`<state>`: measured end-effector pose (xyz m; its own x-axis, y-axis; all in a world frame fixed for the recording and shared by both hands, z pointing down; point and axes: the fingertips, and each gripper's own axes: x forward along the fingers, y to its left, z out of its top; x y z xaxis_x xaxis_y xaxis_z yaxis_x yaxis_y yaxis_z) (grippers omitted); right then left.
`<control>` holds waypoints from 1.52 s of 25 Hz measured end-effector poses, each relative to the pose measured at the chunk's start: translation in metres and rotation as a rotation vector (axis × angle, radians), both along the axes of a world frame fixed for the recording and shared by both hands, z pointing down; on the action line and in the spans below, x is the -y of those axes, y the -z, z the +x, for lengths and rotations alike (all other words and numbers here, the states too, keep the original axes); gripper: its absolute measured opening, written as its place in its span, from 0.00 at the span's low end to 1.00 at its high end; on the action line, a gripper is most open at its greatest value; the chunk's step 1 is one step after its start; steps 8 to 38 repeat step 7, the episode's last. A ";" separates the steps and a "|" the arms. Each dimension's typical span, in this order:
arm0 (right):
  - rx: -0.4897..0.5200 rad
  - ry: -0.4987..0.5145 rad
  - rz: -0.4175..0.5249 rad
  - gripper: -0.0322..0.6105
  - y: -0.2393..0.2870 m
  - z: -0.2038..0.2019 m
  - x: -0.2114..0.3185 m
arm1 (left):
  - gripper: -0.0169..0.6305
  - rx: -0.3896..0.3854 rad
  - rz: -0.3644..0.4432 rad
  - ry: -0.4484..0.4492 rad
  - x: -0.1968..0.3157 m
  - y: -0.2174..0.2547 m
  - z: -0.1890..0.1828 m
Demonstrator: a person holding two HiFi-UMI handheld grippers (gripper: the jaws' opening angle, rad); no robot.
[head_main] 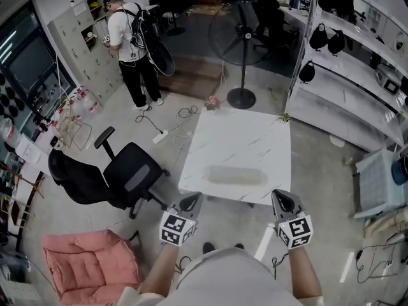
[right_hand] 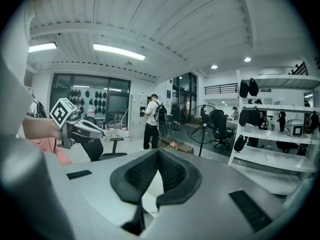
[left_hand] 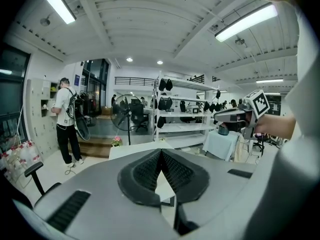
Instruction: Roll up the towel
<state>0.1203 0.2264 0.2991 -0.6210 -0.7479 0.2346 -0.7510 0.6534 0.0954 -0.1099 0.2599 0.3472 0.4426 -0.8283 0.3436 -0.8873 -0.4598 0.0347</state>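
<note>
A pale towel [head_main: 234,174], rolled into a long cylinder, lies across the near part of the white marble-look table [head_main: 242,139]. My left gripper [head_main: 191,201] hovers just off the table's near left corner, shut and empty. My right gripper [head_main: 282,199] hangs off the near right corner, also shut with nothing in it. Neither touches the towel. In the left gripper view the jaws [left_hand: 161,151] meet tip to tip, with the right gripper [left_hand: 240,115] at the right. In the right gripper view the jaws [right_hand: 157,151] are closed too, with the left gripper [right_hand: 75,124] at the left.
A black office chair [head_main: 111,174] stands left of the table, a pink cushion [head_main: 89,263] near my left. A standing fan [head_main: 241,50] is beyond the table. White shelving [head_main: 357,75] runs along the right. A person [head_main: 131,43] stands at lockers, far left.
</note>
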 end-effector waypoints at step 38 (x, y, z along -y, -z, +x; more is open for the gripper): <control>-0.004 -0.008 -0.008 0.07 -0.001 0.000 0.002 | 0.05 -0.014 -0.002 -0.007 0.004 0.003 -0.001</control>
